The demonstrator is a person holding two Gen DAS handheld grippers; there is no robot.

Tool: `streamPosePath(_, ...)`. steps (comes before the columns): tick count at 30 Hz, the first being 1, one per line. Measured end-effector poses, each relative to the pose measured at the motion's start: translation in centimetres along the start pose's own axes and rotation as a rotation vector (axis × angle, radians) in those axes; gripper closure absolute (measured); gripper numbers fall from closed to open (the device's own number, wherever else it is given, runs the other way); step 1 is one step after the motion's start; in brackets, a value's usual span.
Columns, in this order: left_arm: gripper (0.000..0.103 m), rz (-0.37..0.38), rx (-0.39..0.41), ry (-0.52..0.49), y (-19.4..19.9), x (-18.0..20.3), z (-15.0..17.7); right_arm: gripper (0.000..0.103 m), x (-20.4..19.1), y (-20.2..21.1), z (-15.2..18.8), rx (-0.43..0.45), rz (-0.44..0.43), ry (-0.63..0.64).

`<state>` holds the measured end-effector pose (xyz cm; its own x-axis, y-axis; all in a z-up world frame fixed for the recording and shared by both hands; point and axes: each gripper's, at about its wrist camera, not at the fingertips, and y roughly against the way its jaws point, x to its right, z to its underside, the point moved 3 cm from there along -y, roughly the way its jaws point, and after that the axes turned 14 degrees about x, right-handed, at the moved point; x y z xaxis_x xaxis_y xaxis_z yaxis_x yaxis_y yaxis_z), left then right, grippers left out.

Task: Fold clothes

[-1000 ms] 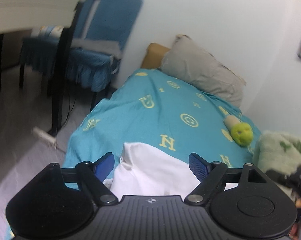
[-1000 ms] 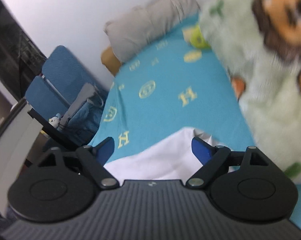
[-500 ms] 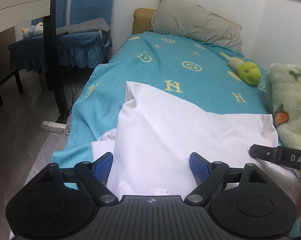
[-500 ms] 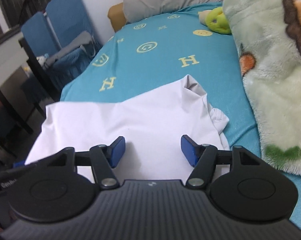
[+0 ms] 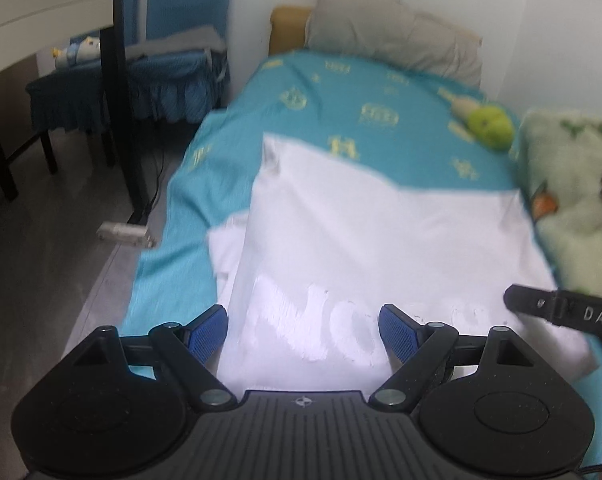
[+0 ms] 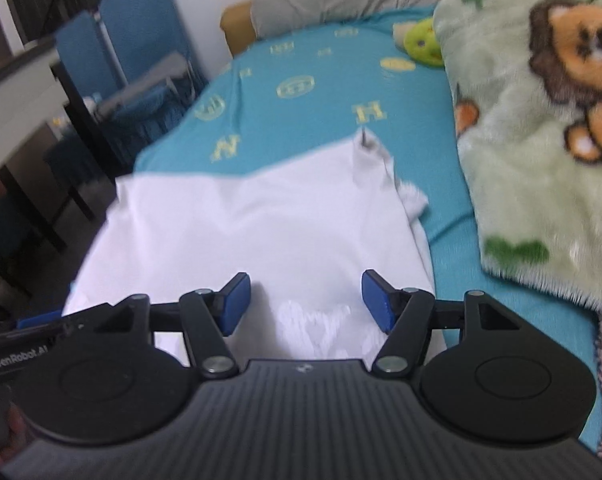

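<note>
A white T-shirt point(image 5: 381, 236) lies spread on the teal bed sheet point(image 5: 341, 92), with faint white lettering near its close edge. It also shows in the right wrist view point(image 6: 261, 220). My left gripper point(image 5: 303, 334) is open and empty, just above the shirt's near edge. My right gripper point(image 6: 305, 300) is open and empty, over the shirt's near edge on the other side. Part of the right gripper shows at the left wrist view's right edge point(image 5: 565, 312).
A green fleece blanket with a lion print point(image 6: 541, 120) lies on the bed's right side. A grey pillow point(image 5: 393, 44) and a green plush toy point(image 5: 489, 126) sit at the far end. A blue chair point(image 5: 169, 64) and a dark table leg point(image 5: 127, 120) stand left of the bed.
Both grippers have drawn back toward the shirt's near edge and stayed open. More of the spread white shirt has come into view than a second ago.
</note>
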<state>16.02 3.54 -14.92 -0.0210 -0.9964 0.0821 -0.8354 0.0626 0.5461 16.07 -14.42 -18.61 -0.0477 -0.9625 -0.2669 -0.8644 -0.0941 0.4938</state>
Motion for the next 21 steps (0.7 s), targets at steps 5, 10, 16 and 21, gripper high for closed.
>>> streamPosePath(5,0.018,0.002,-0.02,0.037,0.2,-0.4,0.4,0.039,0.5,-0.3,0.7,-0.03,-0.005,-0.031)
streamPosePath(10,0.018,0.037,-0.06,0.175,1.8,-1.3,0.6,0.039,0.6,-0.3,0.8,-0.036,-0.006,-0.048)
streamPosePath(16,0.016,0.113,-0.058,0.431,4.9,-3.6,0.7,0.039,0.9,-0.4,0.8,-0.042,-0.005,-0.073)
streamPosePath(21,0.014,0.183,-0.14,0.652,4.3,-5.8,1.9,0.039,1.0,-0.5,0.8,-0.047,-0.003,-0.094)
